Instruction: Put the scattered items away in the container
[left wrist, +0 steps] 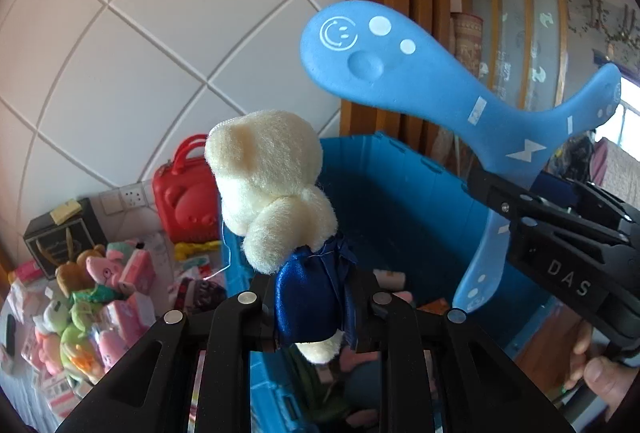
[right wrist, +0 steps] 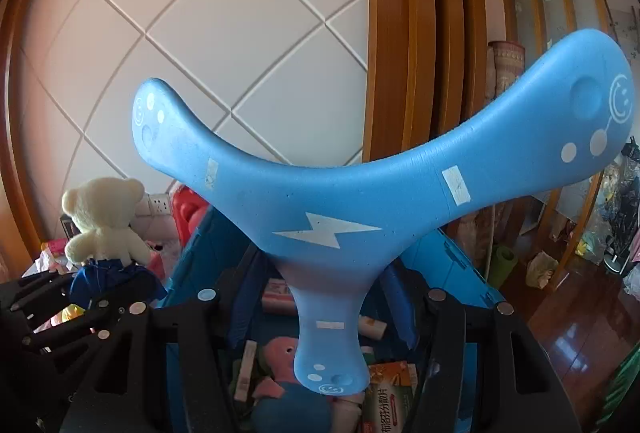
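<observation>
Left wrist view: left gripper [left wrist: 316,307] fingers clamped on teddy bear [left wrist: 276,189] by its blue skirt, above blue bin [left wrist: 400,193].

Right wrist view: right gripper [right wrist: 320,297] fingers clamped on blue foam boomerang [right wrist: 332,209], over the bin [right wrist: 452,253] holding toys and boxes.

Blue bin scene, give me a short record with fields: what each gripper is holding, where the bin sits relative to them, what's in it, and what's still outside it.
left gripper: shut on the cream teddy bear, gripped at its blue dress
right gripper: shut on the blue three-armed boomerang
bin: blue container below and ahead of both grippers
bin contents: pink plush, snack packets, other small items
outside the bin: pile of plush toys, red case
</observation>
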### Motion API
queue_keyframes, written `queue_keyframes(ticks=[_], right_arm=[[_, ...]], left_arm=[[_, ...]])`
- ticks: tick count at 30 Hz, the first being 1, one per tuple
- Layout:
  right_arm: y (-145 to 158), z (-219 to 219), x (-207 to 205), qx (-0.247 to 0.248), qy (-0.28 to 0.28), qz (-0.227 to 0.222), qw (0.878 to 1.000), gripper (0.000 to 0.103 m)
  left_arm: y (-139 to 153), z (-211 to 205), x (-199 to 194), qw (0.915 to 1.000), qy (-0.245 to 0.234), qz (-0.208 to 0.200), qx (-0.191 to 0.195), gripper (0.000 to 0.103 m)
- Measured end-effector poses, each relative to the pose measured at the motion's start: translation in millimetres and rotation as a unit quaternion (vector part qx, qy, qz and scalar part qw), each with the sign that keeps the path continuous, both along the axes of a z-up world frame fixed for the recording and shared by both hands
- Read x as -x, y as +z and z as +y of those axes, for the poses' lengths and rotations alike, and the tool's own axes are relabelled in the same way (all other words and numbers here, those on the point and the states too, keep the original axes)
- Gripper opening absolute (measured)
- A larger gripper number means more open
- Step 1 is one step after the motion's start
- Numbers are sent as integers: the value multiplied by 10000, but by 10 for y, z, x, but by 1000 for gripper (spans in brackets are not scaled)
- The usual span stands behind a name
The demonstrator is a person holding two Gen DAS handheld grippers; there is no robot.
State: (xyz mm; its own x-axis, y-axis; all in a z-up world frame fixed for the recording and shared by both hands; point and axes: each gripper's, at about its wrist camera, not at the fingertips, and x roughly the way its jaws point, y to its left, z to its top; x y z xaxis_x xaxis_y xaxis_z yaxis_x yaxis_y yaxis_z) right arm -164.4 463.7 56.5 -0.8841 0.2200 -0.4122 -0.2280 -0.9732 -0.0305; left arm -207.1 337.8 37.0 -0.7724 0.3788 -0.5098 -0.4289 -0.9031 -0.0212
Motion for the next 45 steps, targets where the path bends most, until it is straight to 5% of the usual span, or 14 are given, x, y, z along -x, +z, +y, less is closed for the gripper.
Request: queue_keyframes(ticks=[6,22,25,27,29,35,45], right_arm=[[-470,279,197,129,132,-834,9963,57],[-670,434,335,228,292,-1278,9911,57],[-689,506,358,232,261,-1304,9908,57],[-704,555,374,235,240,-1346,9903,59],[-716,561,371,208,189,-1356,9904,66],[-729,608,336,189,-23,-1380,9902,103],[-561,619,106,319,-171,-999,9943,103]], left_arm=[[-240,395,106,9988,59,-362,321,21],[-480,615,258,9960,112,-684,572,21],[-473,612,241,9965,79,-655,513,32],[-465,613,224,9966,70,-649,498,68],[-447,599,187,9975,147,-507,480,80],[-427,552,158,9977,132,-449,499,80],[-366,383,-26,9986,86,-322,417,87]])
